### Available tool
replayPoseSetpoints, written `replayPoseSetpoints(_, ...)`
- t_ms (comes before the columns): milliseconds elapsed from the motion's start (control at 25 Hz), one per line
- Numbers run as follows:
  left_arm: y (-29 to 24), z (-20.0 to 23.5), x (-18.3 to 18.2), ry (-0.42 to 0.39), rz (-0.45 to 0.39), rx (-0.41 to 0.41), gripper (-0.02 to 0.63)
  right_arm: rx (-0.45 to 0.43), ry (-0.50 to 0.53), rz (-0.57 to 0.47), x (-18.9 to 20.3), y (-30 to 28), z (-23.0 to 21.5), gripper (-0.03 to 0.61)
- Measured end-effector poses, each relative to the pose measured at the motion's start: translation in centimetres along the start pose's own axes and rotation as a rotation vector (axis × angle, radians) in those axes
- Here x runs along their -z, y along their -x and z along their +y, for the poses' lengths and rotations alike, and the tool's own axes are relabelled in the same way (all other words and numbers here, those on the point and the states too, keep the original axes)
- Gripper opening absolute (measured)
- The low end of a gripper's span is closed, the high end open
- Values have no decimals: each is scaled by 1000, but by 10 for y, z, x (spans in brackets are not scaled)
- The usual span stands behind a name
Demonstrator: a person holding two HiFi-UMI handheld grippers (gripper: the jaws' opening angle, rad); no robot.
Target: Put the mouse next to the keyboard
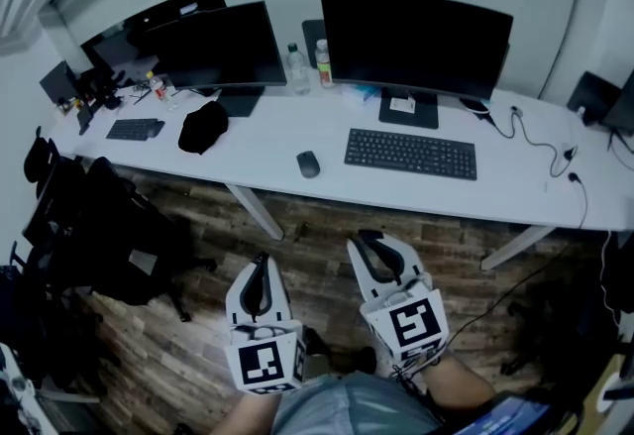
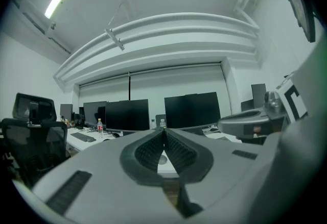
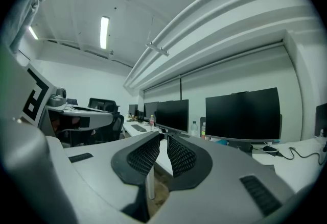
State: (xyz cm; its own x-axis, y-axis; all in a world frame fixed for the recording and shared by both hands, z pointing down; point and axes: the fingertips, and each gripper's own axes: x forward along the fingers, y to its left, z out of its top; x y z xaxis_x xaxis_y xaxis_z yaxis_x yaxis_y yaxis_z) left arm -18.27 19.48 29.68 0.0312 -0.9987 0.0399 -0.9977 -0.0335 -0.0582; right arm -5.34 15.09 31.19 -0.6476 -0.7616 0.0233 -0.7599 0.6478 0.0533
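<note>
Standing off from the desk [image 1: 495,193], both grippers are held low over the wooden floor, well short of its front edge. The task has not started; the approach is the step in hand.

Head view: the mouse [image 1: 308,163] lies on the desk, near the keyboard [image 1: 411,154] but apart from it on its left, with bare desktop between the two. The left gripper [image 1: 261,261] and right gripper [image 1: 369,238] both point toward the desk and carry nothing. A black cap [image 1: 203,127] sits further left, and two bottles [image 1: 307,65] stand behind, near the monitors. A cable [image 1: 540,142] trails on the right, clear of the working area.

Left gripper view: the jaws meet at their tips, closed on nothing.

Right gripper view: the jaws stand a narrow slit apart, nothing between them.

Judgement: the next move calls for one gripper to be carried forward over the desk edge, its jaws spread wider than the mouse, then lowered around it (the right gripper looks the better placed). The front edge is unobstructed at that point. The strip beside the keyboard's left end is open enough for a short slide or lift, and nothing appears likely to be knocked.
</note>
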Motion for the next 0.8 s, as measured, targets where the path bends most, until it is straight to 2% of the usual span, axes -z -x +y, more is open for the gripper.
replayPoseSetpoints(360, -50, 27, 16, 5, 18, -10, 5, -5, -1, 46, 18, -54, -17, 71)
replayPoseSetpoints(640, -131, 80, 51, 54, 64, 21, 5, -5, -16, 117, 50, -141, -24, 116)
replayPoseSetpoints(800, -179, 111, 48, 65, 67, 56, 5, 23, -12, 150, 52, -195, -32, 129)
